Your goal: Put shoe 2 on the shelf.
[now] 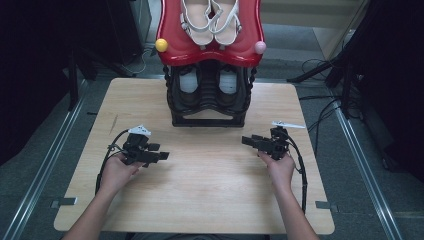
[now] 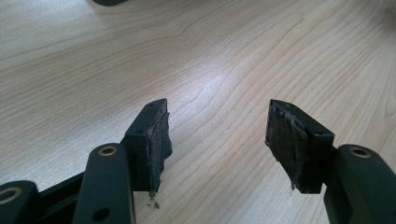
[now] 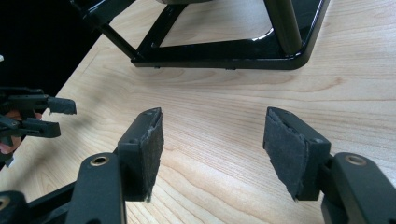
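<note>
On the pale wooden table (image 1: 200,200), the left gripper (image 1: 161,152) at eight o'clock and right gripper (image 1: 246,141) at four o'clock gape wide, empty, facing inward below the black two-tier shoe rack (image 1: 208,120) at twelve o'clock.

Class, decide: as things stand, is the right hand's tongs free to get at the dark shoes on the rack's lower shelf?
Probably yes. The right tongs are open and hold nothing, bare table lies between, and the dark shoes face the open front of the black rack.
</note>
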`<state>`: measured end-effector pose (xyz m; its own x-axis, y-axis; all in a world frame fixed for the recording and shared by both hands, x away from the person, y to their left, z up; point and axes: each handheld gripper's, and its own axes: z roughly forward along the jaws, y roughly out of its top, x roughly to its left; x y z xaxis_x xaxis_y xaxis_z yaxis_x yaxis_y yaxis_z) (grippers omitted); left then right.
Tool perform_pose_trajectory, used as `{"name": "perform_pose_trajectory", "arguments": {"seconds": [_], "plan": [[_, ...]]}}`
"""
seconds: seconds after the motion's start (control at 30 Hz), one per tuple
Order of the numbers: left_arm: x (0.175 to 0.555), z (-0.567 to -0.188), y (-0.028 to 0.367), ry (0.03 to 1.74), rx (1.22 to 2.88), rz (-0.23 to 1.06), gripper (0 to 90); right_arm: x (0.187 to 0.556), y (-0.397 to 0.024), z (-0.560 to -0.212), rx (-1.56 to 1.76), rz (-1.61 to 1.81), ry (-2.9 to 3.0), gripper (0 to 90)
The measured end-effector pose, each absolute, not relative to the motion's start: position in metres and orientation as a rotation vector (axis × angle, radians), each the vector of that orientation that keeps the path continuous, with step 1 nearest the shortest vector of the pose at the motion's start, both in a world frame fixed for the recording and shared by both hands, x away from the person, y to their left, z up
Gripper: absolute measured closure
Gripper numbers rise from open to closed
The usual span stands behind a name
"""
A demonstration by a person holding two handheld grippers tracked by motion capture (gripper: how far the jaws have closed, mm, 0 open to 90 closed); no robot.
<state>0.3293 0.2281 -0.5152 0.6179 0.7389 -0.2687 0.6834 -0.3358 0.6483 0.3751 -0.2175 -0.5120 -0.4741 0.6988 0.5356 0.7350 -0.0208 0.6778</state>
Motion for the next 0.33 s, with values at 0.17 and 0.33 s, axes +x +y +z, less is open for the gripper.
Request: {"name": "perform_pose_trajectory", "arguments": {"seconds": [0.17,0.33], "plan": [[0.3301,-0.5171,0.2269,1.115,2.095,0.079,38.5,0.3750,-0.2154,-0.5129,-1.583,-1.533,-2.190,38.5],[0.3304,-0.5200,0.2223,1.092,2.112,0.058,35.9,0.3755,-0.2123,-0.5155,-1.573,-1.486,-2.260,37.5]]}}
